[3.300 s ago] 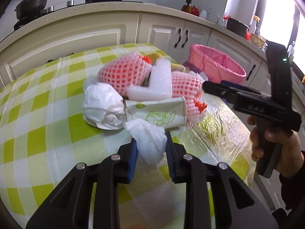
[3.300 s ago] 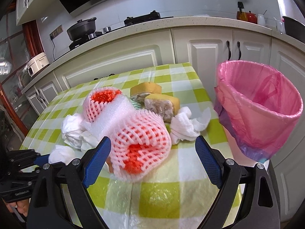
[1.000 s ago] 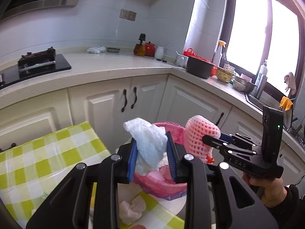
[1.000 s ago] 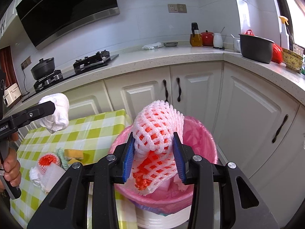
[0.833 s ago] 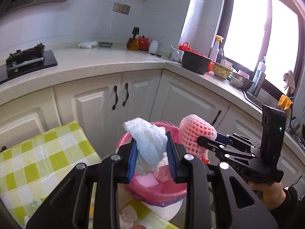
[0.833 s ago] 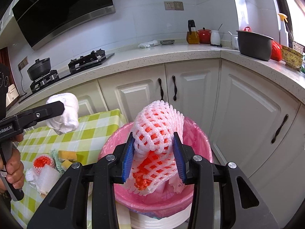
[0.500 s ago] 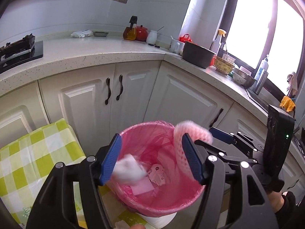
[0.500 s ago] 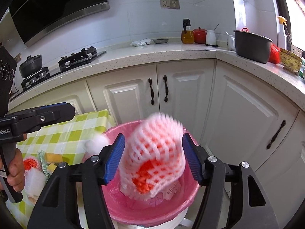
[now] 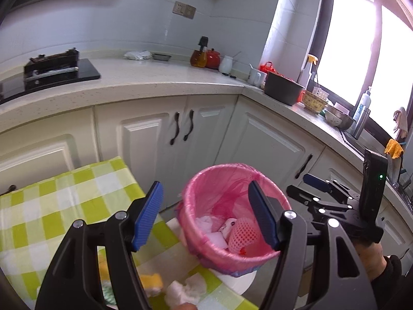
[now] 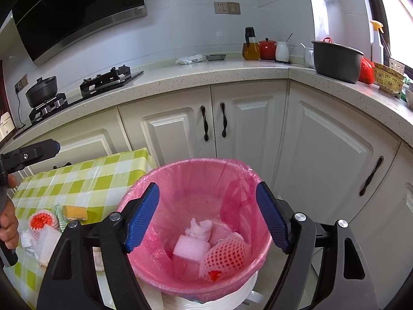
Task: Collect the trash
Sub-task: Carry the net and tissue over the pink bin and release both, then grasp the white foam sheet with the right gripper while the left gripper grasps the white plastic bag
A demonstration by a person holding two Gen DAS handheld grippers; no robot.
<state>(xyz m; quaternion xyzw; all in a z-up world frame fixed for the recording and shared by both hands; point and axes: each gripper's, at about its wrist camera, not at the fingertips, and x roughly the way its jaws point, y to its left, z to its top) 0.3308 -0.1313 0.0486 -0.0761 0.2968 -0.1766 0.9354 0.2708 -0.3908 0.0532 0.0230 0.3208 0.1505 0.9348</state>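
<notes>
The right gripper is hanging spread wide and gripping nothing directly over the pink-lined bin, and the left gripper is likewise splayed apart and empty, poised above the gap between the table's end and the bin. Inside the bin a pink foam net, a pale foam block and a crumpled white tissue are lying at the bottom, so that part of the collecting looks done.

More is waiting on the checked table: near its end edge beside the bin, another red-and-white foam net, a yellow sponge-like piece and some white crumpled paper are sitting in a loose heap. Judging from that, the job seems only partly through, with several more trips needed.

The black gripper bodies are covering the lower part of both views, so much of the heap and the bin's base are hidden, and how many pieces remain cannot be counted. Farther back, the white cabinets and countertop are showing no obvious loose rubbish.
</notes>
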